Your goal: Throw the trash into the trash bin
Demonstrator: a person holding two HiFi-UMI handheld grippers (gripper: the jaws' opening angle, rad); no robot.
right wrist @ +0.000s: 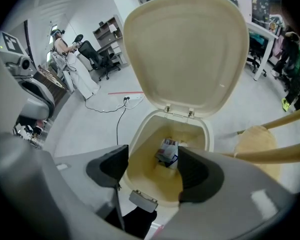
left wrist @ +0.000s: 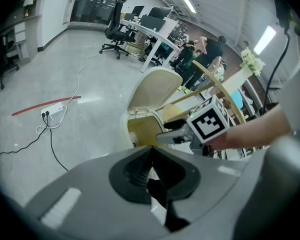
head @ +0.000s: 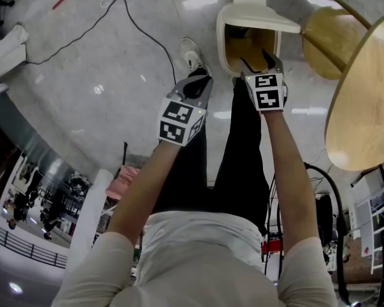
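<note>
The cream trash bin stands on the floor in front of the person, its lid swung up. My right gripper hangs over the bin's mouth, jaws wide apart and empty. In the right gripper view the right gripper looks straight down into the bin, where a white and blue packet of trash lies at the bottom. My left gripper is held to the left of the bin with its jaws together and nothing in them. The left gripper shows the same from its own view.
A dark shoe presses the bin's pedal. A round wooden table and a stool stand close on the right. A black cable and a power strip lie on the grey floor to the left.
</note>
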